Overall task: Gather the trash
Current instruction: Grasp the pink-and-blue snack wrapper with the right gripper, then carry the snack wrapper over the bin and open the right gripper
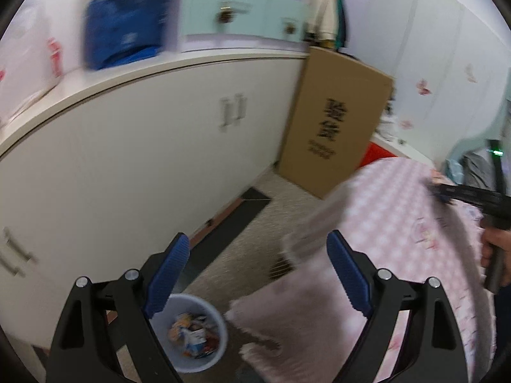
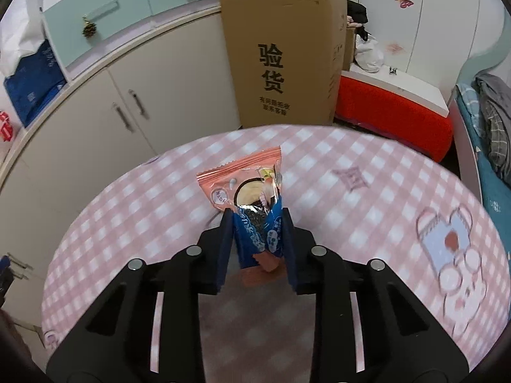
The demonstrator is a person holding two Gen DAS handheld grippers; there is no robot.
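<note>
While the left tool (image 1: 257,274) hangs spread apart above the trash bin (image 1: 191,335), the right tool (image 2: 255,220) clamps a blue snack wrapper (image 2: 258,233) over the tabletop (image 2: 367,198).

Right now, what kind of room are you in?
Probably a bedroom at home. There's a bed with bedding, white cupboards, and a round table with a pink checked cloth. A bin of trash sits on the floor.

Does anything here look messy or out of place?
Only the litter itself: a blue wrapper, torn open, pinched in the right tongs, and a pink wrapper lying on the checked tablecloth. Nothing spilled.
</note>
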